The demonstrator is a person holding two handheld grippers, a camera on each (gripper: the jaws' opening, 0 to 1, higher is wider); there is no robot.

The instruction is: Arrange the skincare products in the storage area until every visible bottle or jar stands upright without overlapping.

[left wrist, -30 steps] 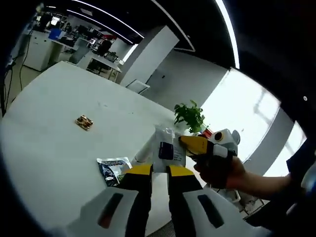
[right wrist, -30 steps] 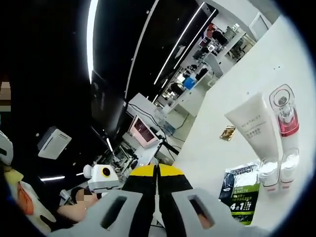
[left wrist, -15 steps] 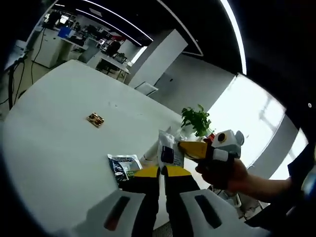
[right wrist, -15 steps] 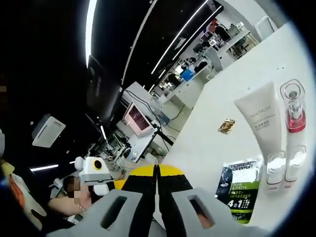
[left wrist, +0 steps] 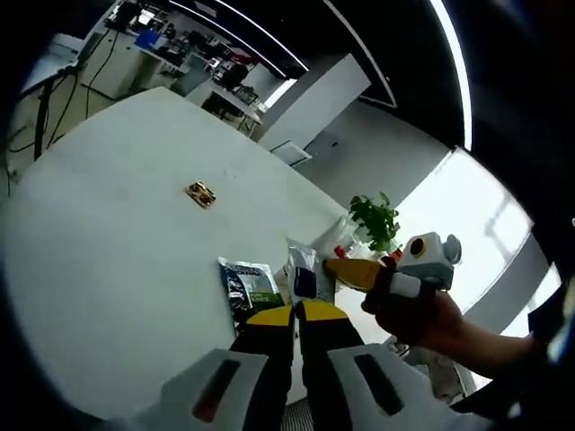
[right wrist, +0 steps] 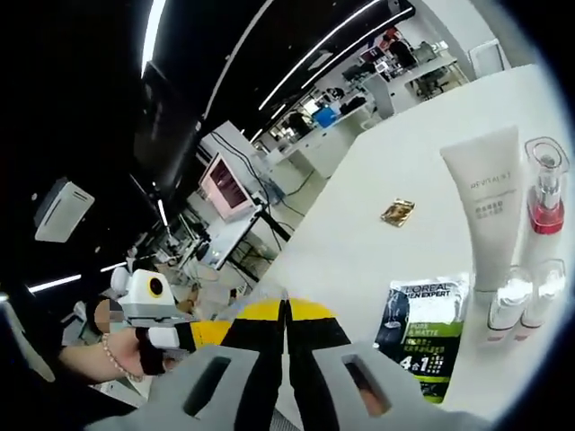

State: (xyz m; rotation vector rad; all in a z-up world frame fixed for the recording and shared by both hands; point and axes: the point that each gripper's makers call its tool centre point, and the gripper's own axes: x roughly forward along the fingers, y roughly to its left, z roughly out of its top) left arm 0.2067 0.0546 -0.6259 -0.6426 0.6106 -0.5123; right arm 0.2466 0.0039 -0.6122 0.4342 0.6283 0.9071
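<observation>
Both grippers, left [left wrist: 295,314] and right [right wrist: 286,310], had jaws pressed together, holding nothing; white tube [right wrist: 486,211] and green sachet [right wrist: 424,328] lay flat on the table [right wrist: 359,242]

Wide bare run of white table [left wrist: 99,260] left of the products; only a small gold packet [left wrist: 200,193] lies on it. Crowded edge: green sachet [right wrist: 420,330], white tube [right wrist: 487,202] and pink-capped bottle [right wrist: 544,202] lie side by side, near touching.

My white table [right wrist: 359,233] carries a white tube [right wrist: 485,208] and a clear bottle with a pink band [right wrist: 543,193], lying side by side. Nearer me lies a dark sachet [right wrist: 420,323]; farther off, a small gold packet [right wrist: 396,212].
</observation>
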